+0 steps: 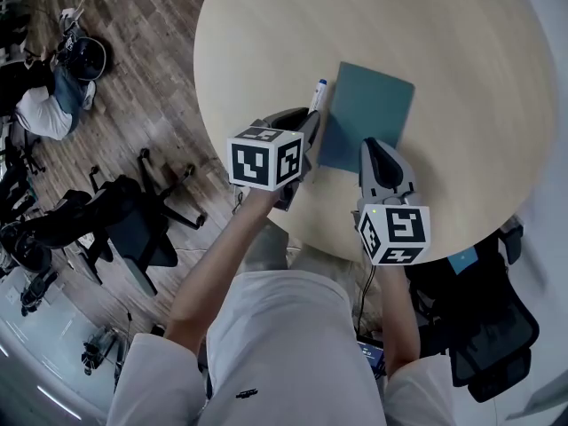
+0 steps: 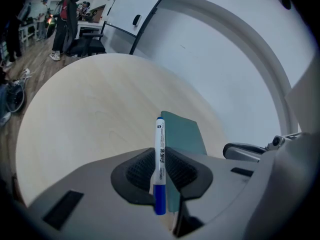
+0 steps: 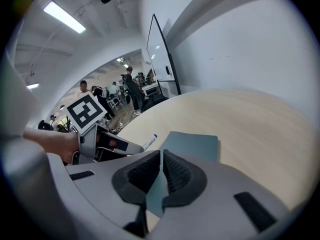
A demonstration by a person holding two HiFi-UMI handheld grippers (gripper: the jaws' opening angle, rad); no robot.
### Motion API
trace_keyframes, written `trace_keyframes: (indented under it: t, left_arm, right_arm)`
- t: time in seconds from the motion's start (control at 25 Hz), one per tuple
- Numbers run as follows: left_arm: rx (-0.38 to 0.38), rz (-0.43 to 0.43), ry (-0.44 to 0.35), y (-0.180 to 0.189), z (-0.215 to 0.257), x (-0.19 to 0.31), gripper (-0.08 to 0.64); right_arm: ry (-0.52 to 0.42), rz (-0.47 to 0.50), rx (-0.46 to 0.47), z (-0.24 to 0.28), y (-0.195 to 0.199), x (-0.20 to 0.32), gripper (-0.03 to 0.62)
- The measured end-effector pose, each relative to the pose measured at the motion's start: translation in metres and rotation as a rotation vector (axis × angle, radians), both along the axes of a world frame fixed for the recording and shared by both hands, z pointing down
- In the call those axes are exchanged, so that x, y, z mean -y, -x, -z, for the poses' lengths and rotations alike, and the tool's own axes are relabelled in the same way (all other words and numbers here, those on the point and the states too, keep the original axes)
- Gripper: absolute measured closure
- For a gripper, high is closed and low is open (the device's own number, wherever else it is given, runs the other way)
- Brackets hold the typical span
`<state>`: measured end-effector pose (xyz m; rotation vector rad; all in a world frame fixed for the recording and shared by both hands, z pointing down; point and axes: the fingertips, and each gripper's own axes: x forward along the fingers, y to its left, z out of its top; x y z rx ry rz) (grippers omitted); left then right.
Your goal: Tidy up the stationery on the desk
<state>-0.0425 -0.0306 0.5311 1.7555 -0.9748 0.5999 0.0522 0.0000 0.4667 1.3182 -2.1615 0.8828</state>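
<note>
Left gripper (image 2: 161,155) is clenched on a marker (image 2: 160,134), pads pressing its barrel. The blue end sits low between the jaws and the white end sticks out past the tips toward frame top. In the head view the marker tip shows just left of the notebook (image 1: 368,114), at its upper left corner.

Right gripper (image 3: 161,156) has its jaws closed tight on the near edge of the teal notebook, and a thin teal strip shows between the pads. The notebook sits at centre frame in the head view on the round pale wood counter (image 1: 426,25), slightly tilted. The grippers are side by side at the lower counter edge. Chairs (image 1: 133,220) stand on the floor at left.
</note>
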Motion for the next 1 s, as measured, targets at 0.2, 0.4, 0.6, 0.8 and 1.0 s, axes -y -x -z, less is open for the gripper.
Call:
trace_keyframes:
  t: [0.2,0.4,0.6,0.8,1.0]
  left_arm:
    - [-0.02,0.046,0.029,0.003,-0.01,-0.008,0.485]
    - [-0.024,0.052,0.05,-0.003,-0.018,-0.021,0.485]
    - [-0.059,0.058,0.069,-0.013,-0.024,-0.027,0.485]
    - [-0.115,0.024,0.066,-0.022,-0.023,-0.032,0.426]
    - [-0.101,0.002,0.052,-0.022,-0.024,-0.036,0.369]
  right_arm:
    - [0.002,0.001,0.007,-0.005,0.005,-0.002,0.546]
    - [0.016,0.001,0.01,-0.011,0.008,-0.009,0.546]
    - [0.019,0.002,0.012,-0.009,0.01,-0.011,0.546]
    - [0.024,0.002,0.013,-0.011,0.01,-0.015,0.546]
    - [0.03,-0.002,0.017,-0.012,0.009,-0.018,0.546]
